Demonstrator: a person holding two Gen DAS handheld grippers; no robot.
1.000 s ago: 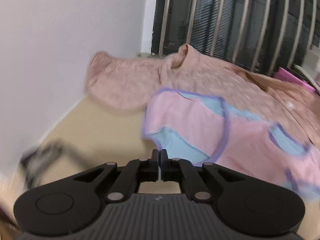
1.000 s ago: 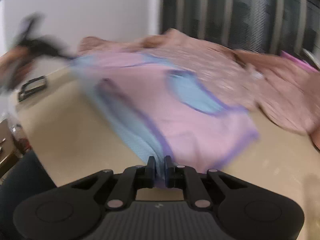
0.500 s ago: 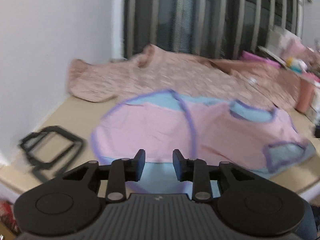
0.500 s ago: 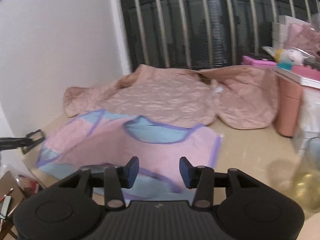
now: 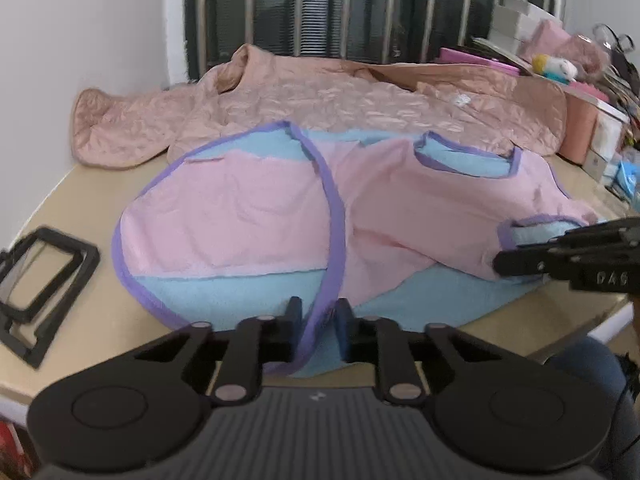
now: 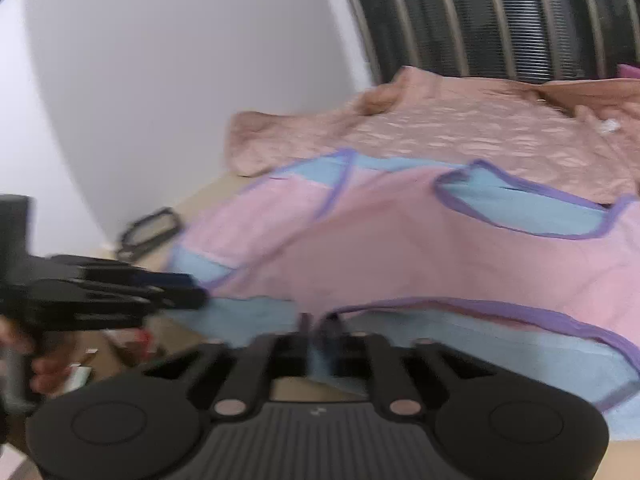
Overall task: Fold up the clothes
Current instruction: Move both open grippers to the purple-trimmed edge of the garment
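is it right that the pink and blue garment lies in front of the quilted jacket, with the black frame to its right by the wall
Not quite. In the left wrist view the black frame lies to the left of the pink and blue garment, by the wall. The rest holds: the garment lies in front of the quilted jacket.

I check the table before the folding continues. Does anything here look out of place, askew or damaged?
Nothing looks damaged or spilled. The pink and blue garment lies unevenly: its near hem hangs over the edge of the table, and one front panel is askew across the other. The quilted pink jacket lies rumpled behind it.
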